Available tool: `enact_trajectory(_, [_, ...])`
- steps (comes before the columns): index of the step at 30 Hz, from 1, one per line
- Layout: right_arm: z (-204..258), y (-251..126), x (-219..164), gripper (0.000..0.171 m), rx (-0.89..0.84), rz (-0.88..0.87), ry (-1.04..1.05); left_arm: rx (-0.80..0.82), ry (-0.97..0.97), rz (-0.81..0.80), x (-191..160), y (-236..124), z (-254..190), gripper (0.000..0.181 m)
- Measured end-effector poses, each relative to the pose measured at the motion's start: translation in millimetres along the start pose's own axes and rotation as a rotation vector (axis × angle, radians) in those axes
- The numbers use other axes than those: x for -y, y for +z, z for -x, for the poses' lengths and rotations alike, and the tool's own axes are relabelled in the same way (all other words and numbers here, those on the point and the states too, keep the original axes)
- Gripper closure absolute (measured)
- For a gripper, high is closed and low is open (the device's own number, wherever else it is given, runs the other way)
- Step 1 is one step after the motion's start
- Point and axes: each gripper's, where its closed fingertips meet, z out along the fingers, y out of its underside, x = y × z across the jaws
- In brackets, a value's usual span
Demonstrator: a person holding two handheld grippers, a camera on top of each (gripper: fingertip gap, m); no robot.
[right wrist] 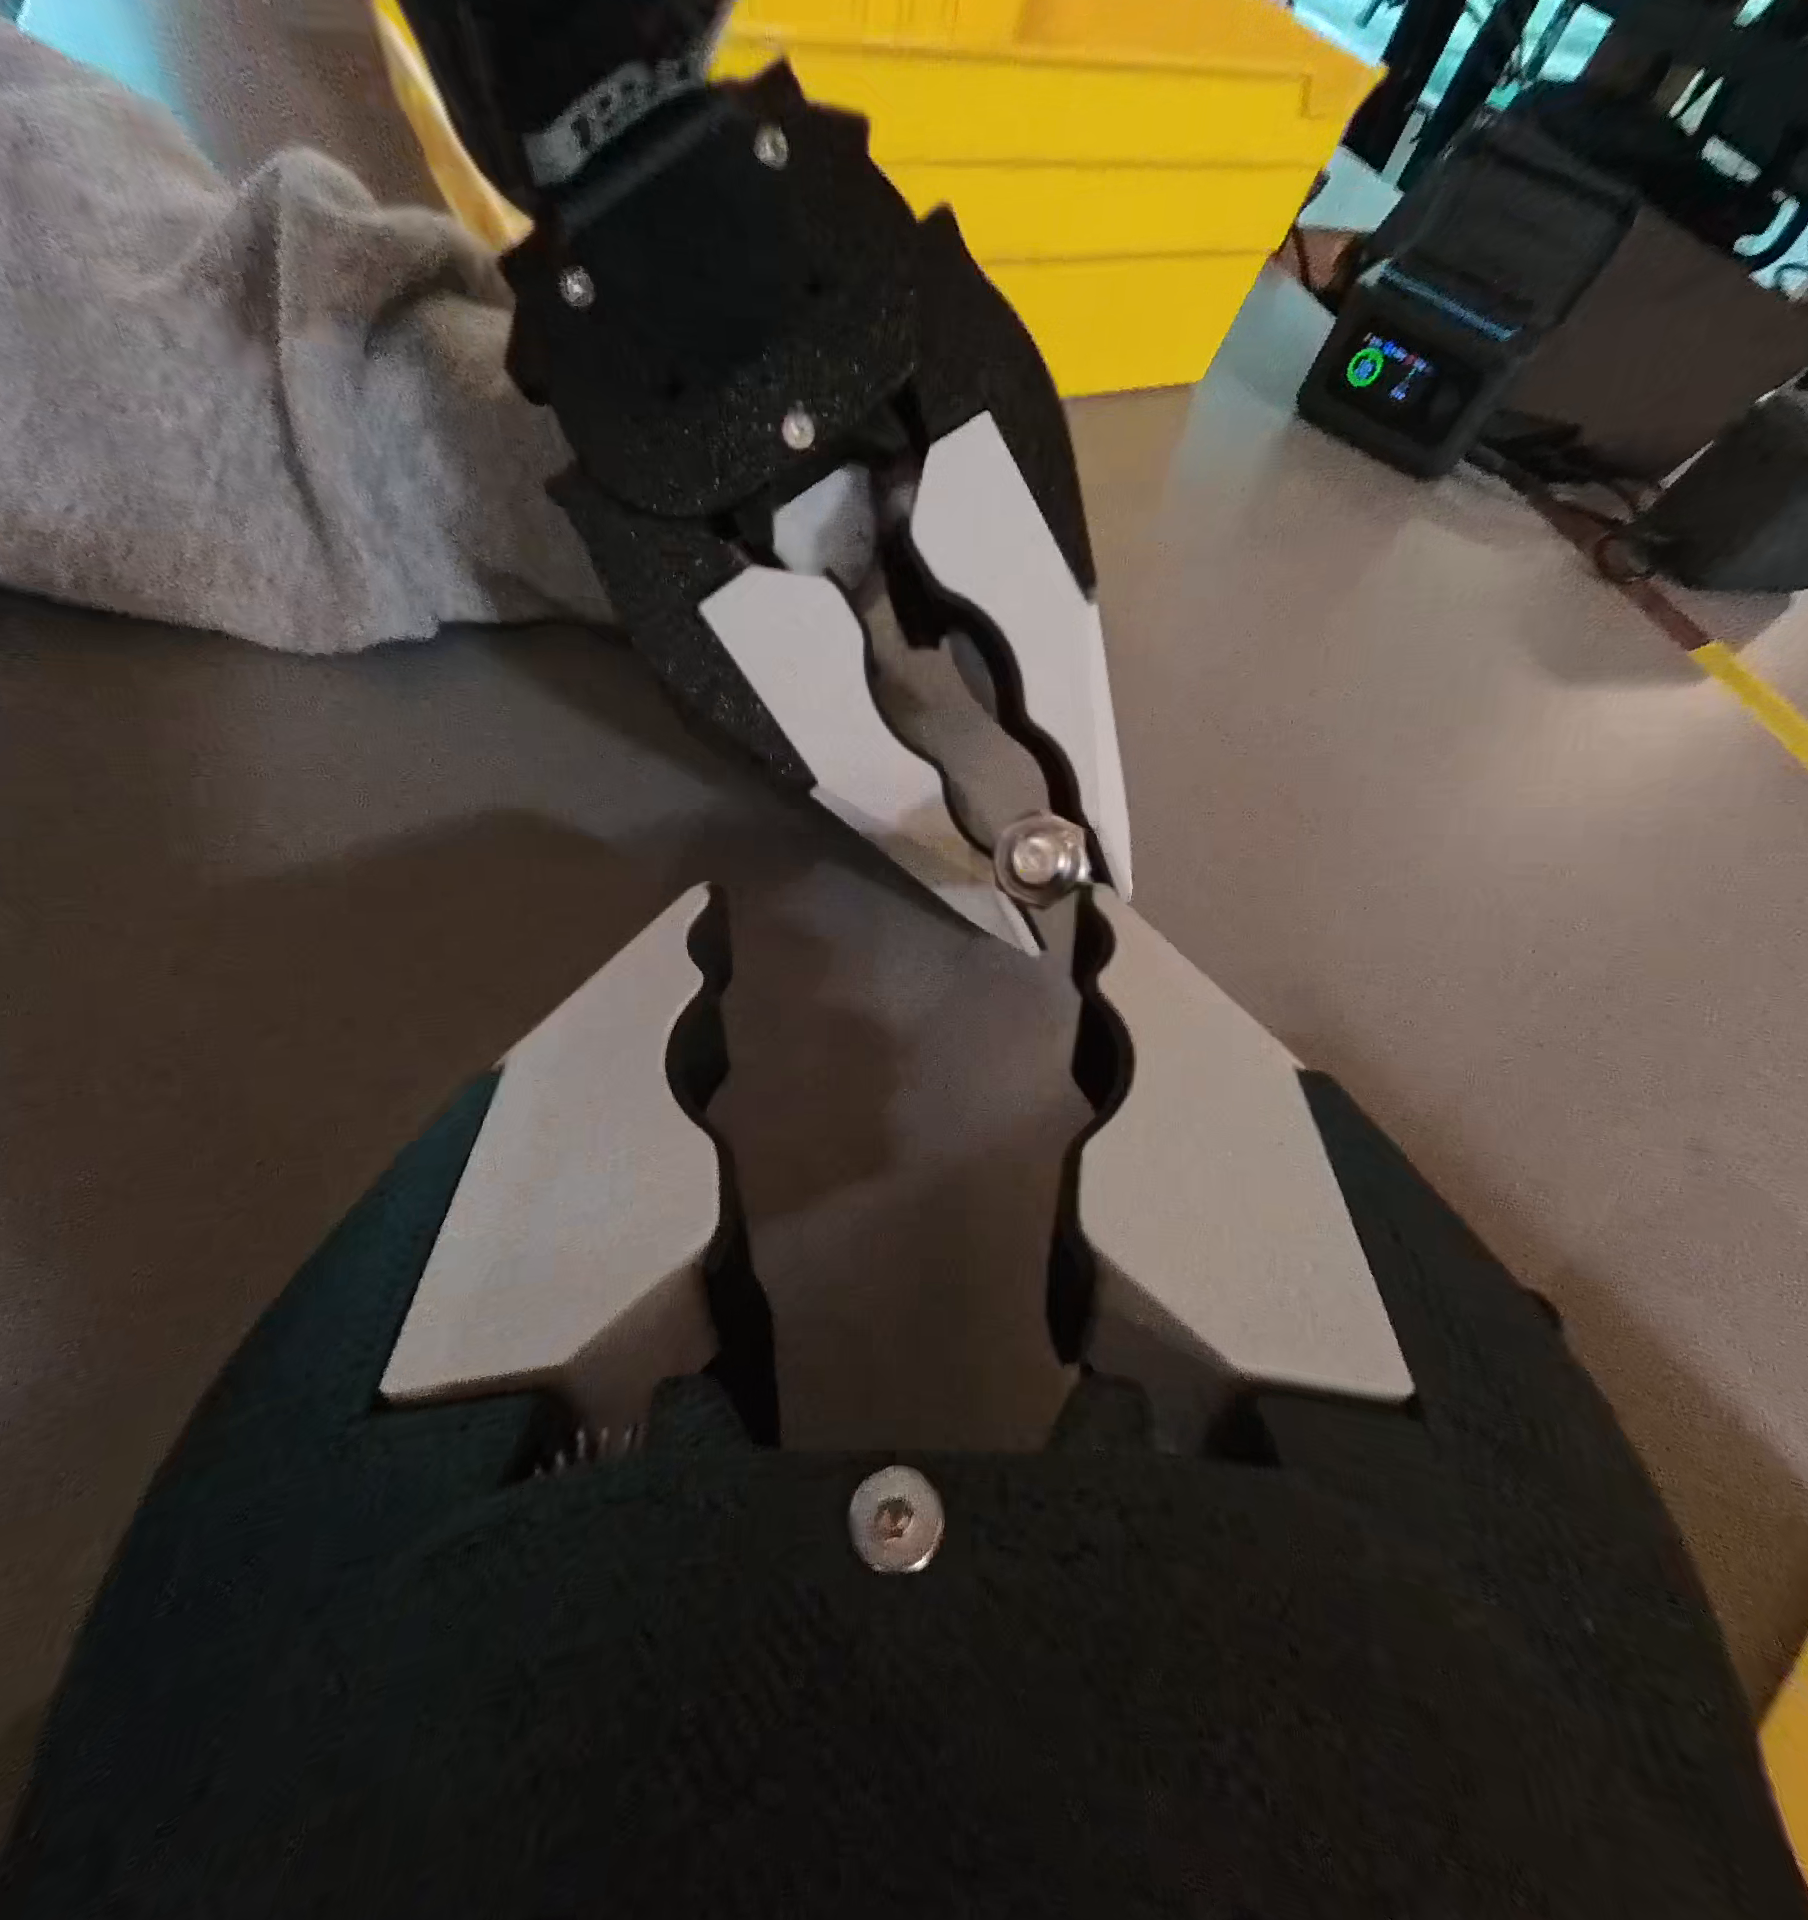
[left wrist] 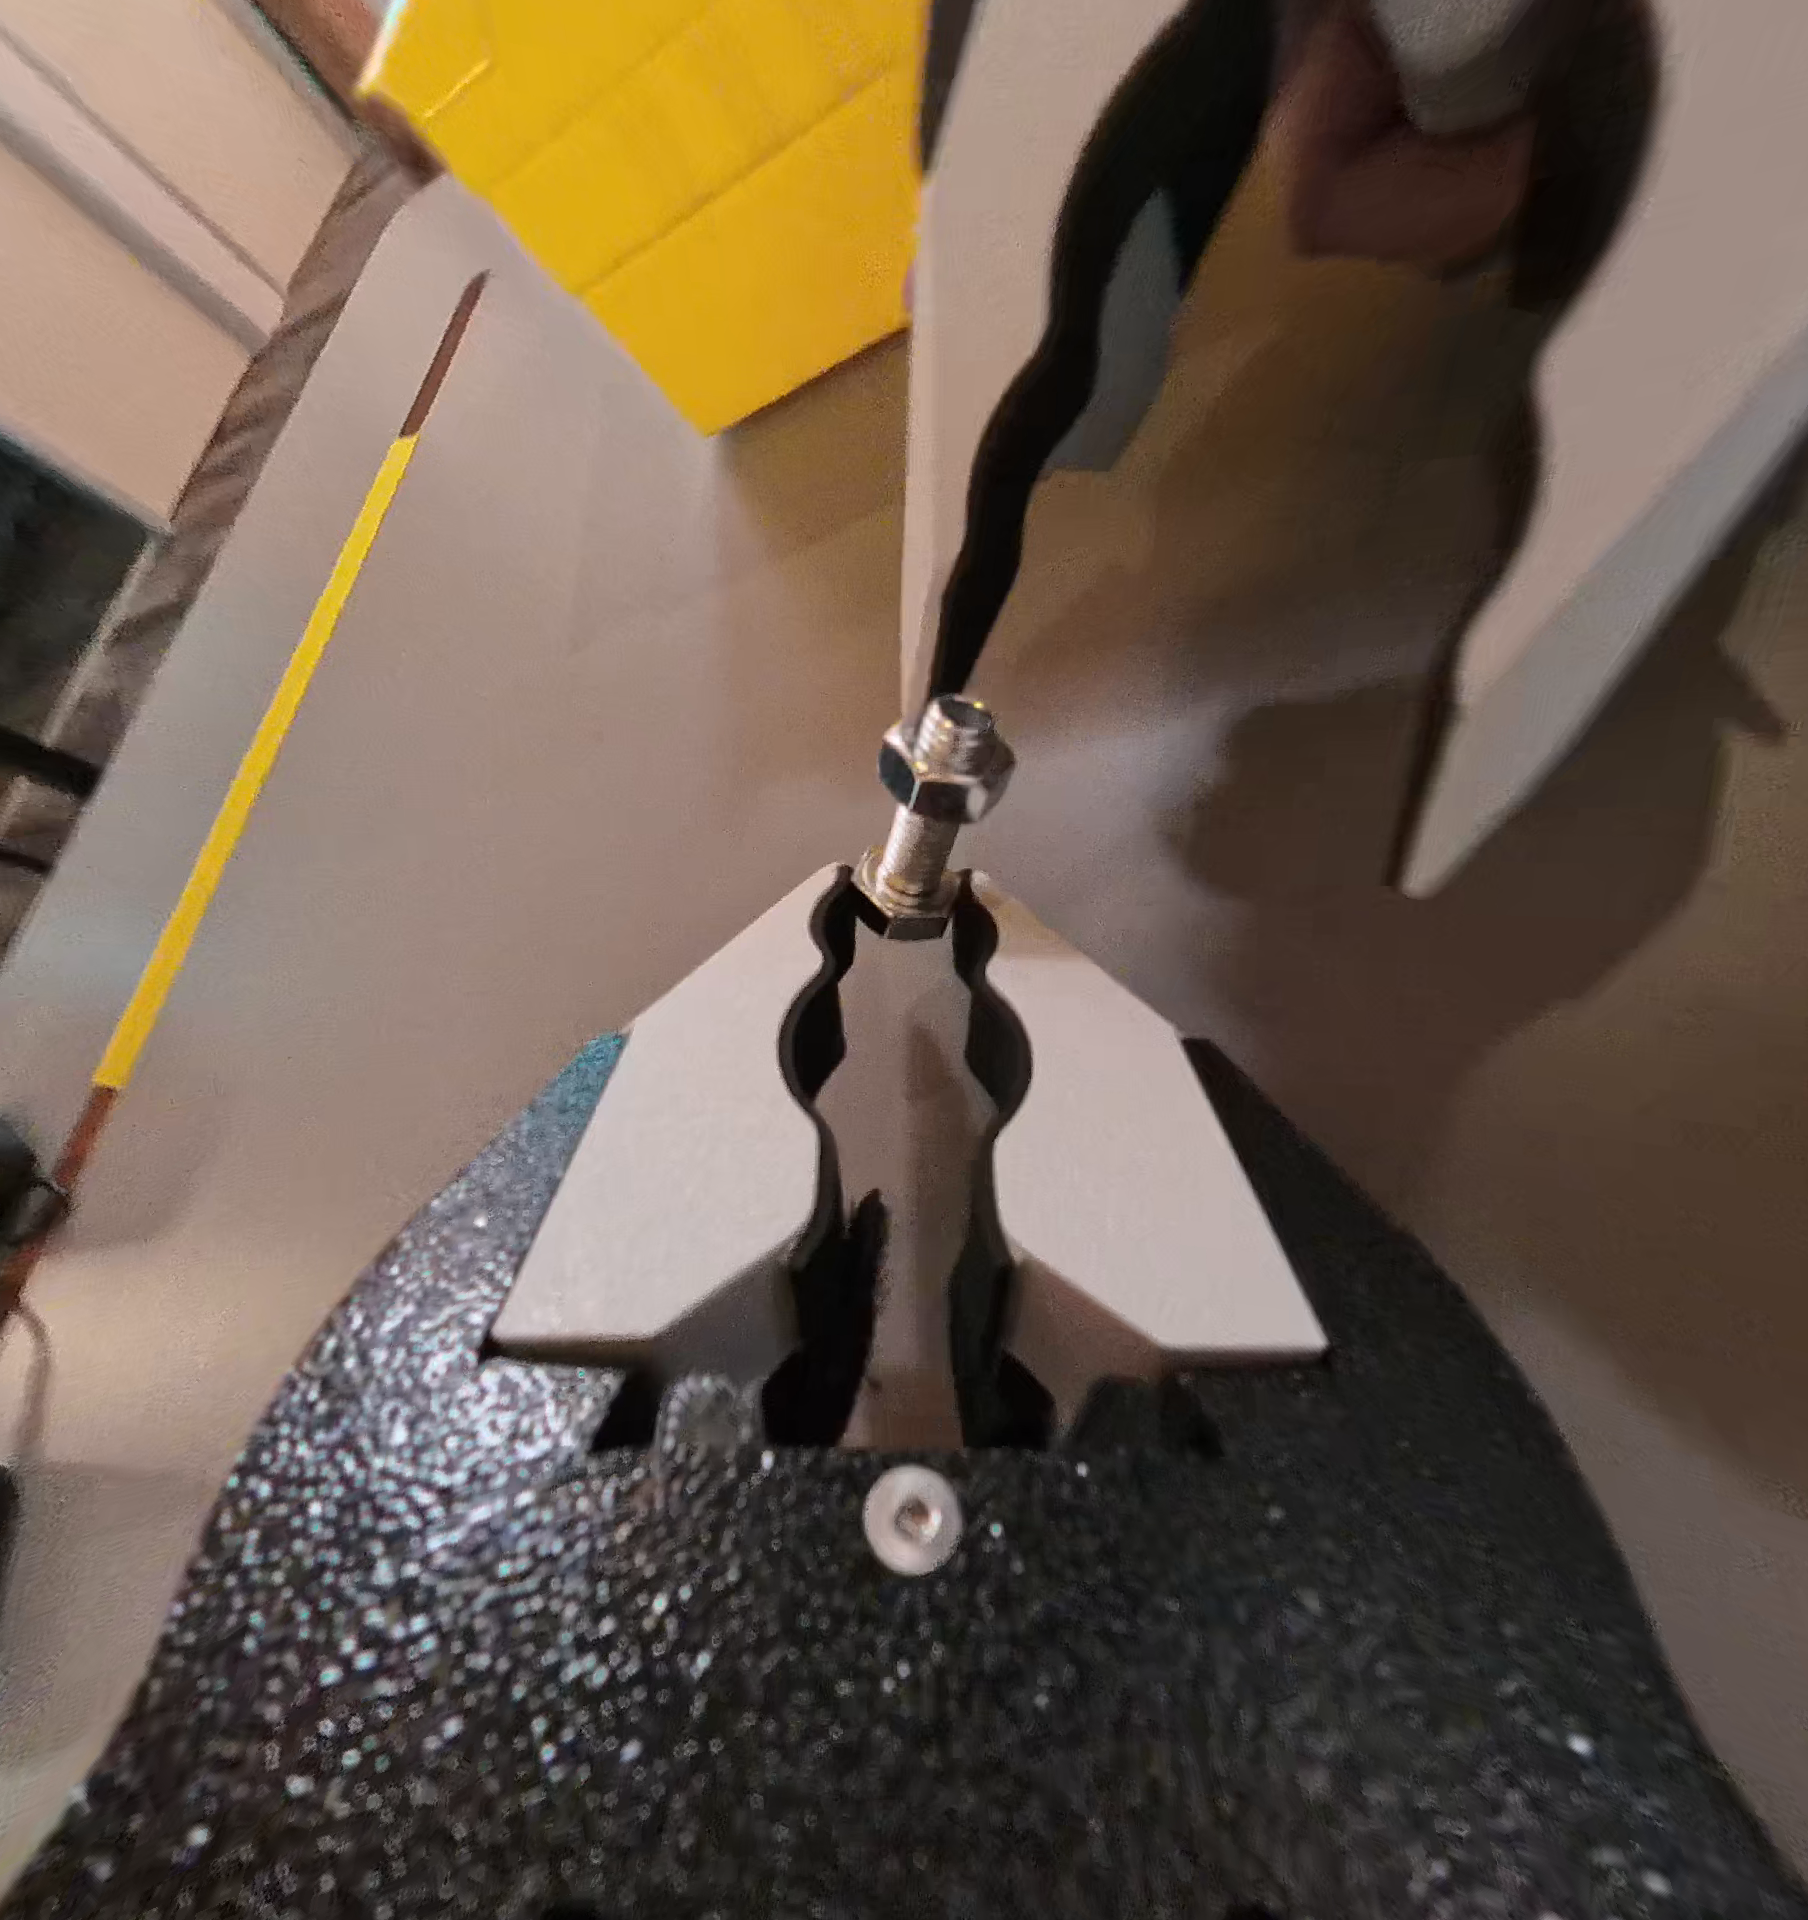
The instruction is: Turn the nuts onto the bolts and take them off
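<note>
One bolt, one nut, two grippers: nut near the thread's tip.
Left wrist view: left gripper clamps the bolt by its head; the nut sits near the tip. Right wrist view: right gripper gapes, one finger just beside the nut; closing on its flats probably comes next.

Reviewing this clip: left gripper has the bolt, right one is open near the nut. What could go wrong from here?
1. The left gripper pinches the bolt only by its head at the very fingertips; a sideways push from the right gripper could tilt or pop it loose.
2. The nut sits near the thread's end and may drop once unscrewed.
3. The right gripper looks off-centre, so it may close on the nut unevenly.
</note>
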Motion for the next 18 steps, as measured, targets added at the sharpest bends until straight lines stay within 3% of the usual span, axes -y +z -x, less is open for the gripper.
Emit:
enact_trajectory(1, [-1, 0, 7, 0.091, -0.014, -0.041, 0.005, -0.005, -0.056, -0.011, 1, 0, 3, 0.165])
enact_trajectory(3, [-4, -1, 27, 0.063, -0.039, -0.157, 0.024, 0.0, -0.172, -0.07, 11, -3, 12, 0.165])
enact_trajectory(6, [1, -6, 56, 0.041, -0.024, -0.322, 0.054, -0.057, -0.449, -0.262, 40, -15, 23, 0.165])
enact_trajectory(8, [4, -11, 70, 0.03, -0.011, -0.403, 0.076, -0.048, -0.53, -0.294, 40, -19, 31, 0.165])
enact_trajectory(11, [7, -14, 82, 0.021, 0.004, -0.474, 0.107, -0.061, -0.58, -0.348, 44, -24, 33, 0.165])
enact_trajectory(18, [21, -6, 84, 0.02, 0.087, -0.471, 0.115, -0.123, -0.571, -0.397, 60, -26, 21, 0.165])
